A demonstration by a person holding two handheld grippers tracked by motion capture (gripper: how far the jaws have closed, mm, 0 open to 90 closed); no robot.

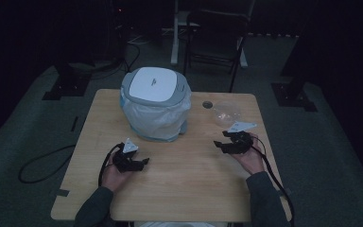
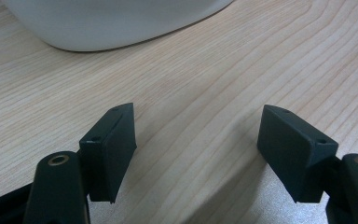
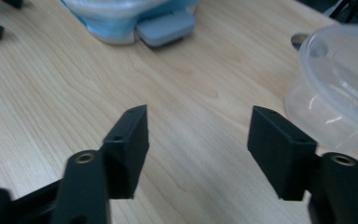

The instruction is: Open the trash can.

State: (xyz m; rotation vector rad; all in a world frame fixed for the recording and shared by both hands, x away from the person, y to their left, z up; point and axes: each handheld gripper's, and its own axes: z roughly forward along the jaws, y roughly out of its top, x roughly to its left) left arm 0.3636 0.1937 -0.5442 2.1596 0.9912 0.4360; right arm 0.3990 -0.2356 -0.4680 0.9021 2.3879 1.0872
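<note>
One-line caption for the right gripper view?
Open right gripper above the table, clear lidded tub to its right, nothing between the jaws.

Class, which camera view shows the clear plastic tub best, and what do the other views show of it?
The right gripper view: the clear plastic tub is close, lid rim and see-through wall plain. The high view shows it small and faint near the table's far right corner. The left gripper view faces elsewhere.

High view: fixed above the near edge of the surface, facing forward and down, far enough to take in all four corners. Both gripper views ride low and close over the wood, looking along their own jaws. All three share the white bin.
</note>
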